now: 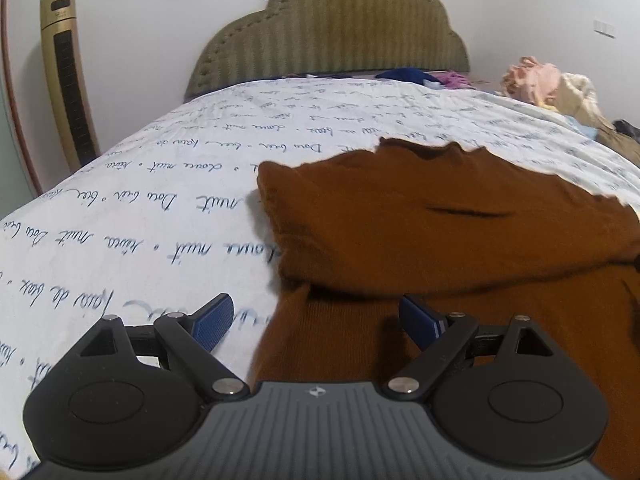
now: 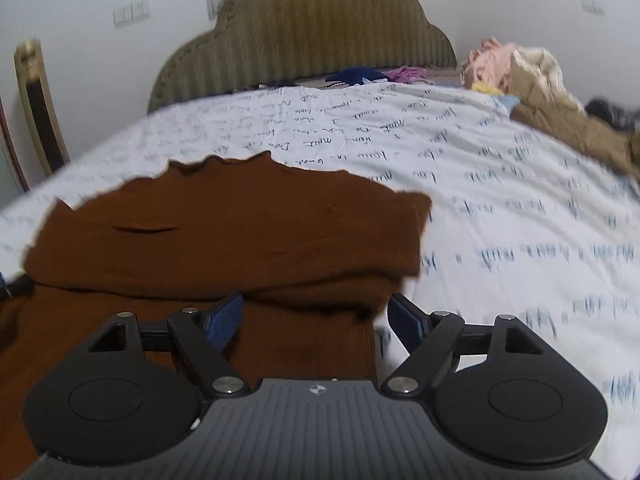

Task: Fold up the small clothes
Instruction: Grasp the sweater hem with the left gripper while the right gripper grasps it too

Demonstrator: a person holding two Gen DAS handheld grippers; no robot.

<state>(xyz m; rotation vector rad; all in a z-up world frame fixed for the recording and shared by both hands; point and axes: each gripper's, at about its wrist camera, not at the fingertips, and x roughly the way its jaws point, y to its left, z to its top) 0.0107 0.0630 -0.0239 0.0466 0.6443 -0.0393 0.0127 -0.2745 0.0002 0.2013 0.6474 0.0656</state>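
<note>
The left gripper (image 1: 318,322), nearest the lens, hangs with its blue pads (image 1: 214,322) spread wide and nothing between them, one pad over the bedsheet (image 1: 132,216) and the other over the near part of a brown sweater (image 1: 440,220). The sweater lies on the bed, its far portion doubled back toward the camera so that a thick folded layer sits across the near part, with a ragged ribbed edge at the far side. In the right wrist view, the right gripper (image 2: 316,318) also stands with its pads well apart, gripping nothing; its left pad is over the sweater (image 2: 240,232), its right pad just past the cloth's right edge above the sheet (image 2: 520,208). The white sheet carries lines of dark handwriting. Beyond rises a padded olive headboard (image 1: 332,36). A heap of pink and cream clothes (image 1: 552,84) sits at the bed's far right, and a gold tower fan (image 1: 68,76) stands by the wall at left.
</note>
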